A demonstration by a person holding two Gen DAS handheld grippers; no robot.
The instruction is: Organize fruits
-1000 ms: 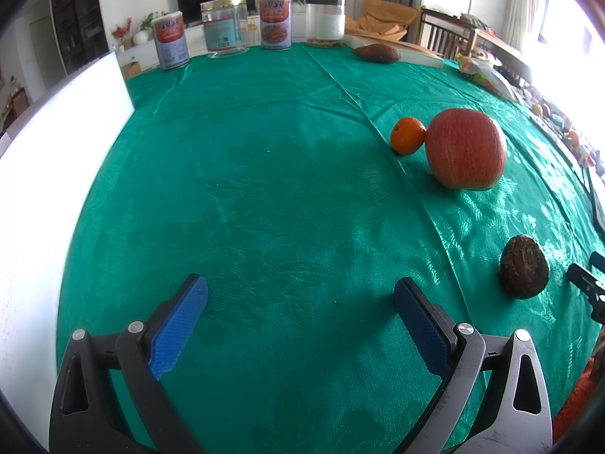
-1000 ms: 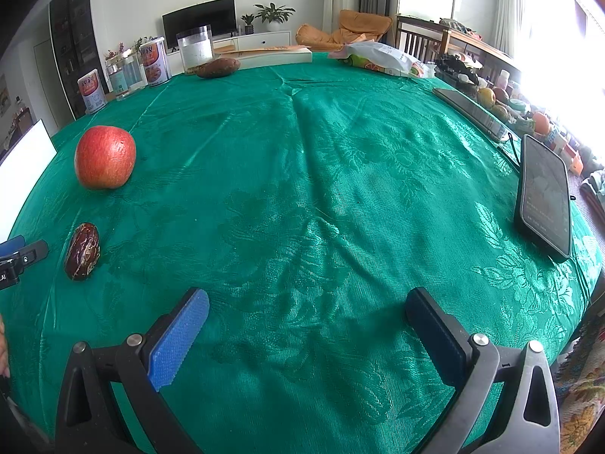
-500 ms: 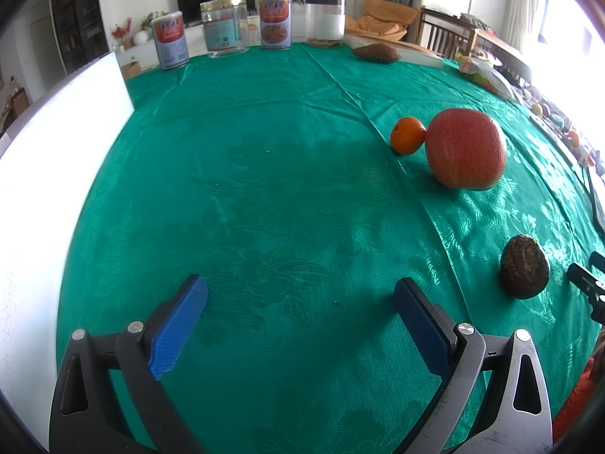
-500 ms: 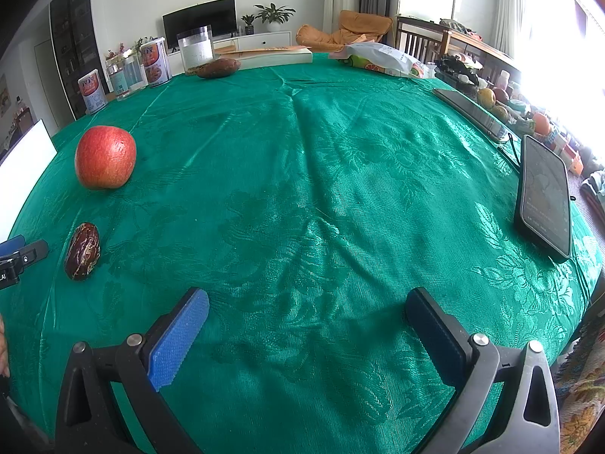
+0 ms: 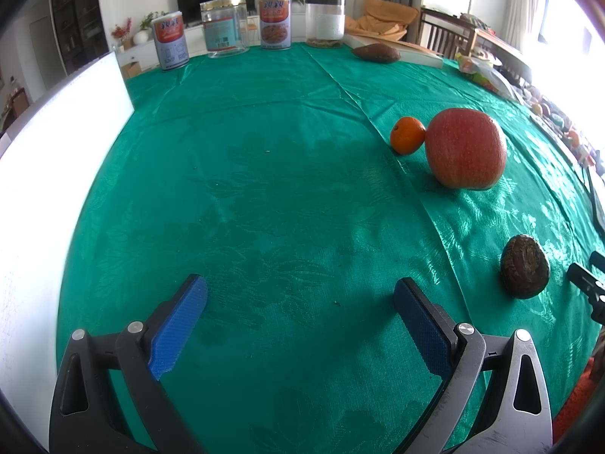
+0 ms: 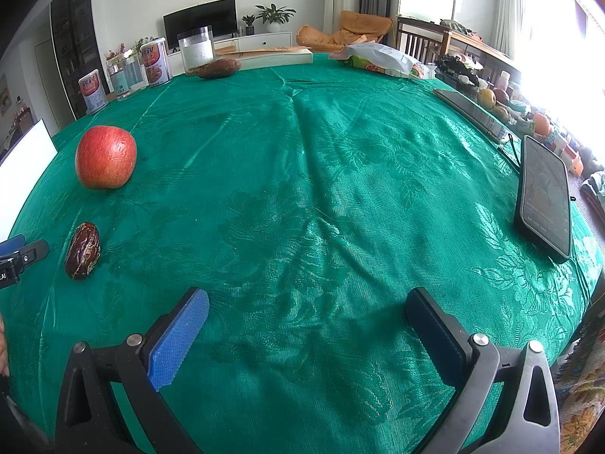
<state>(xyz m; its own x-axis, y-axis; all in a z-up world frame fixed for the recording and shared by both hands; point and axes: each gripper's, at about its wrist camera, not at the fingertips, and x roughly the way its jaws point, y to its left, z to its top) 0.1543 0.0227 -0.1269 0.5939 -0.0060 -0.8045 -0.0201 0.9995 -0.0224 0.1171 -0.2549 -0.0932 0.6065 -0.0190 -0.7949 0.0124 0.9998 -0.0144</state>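
left gripper [image 5: 300, 297] fingers apart, empty | right gripper [image 6: 307, 308] fingers apart, empty | apple [image 5: 466, 148] right of frame, touching orange [image 5: 407, 135]; date [image 5: 525, 266] lower right on worktop [image 5: 264, 189] | apple likely heavy, smooth: grip across middle; date small, light

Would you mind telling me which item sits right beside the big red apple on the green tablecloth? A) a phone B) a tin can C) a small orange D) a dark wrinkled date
C: in the left wrist view the small orange sits right against the apple, while the date lies well apart.
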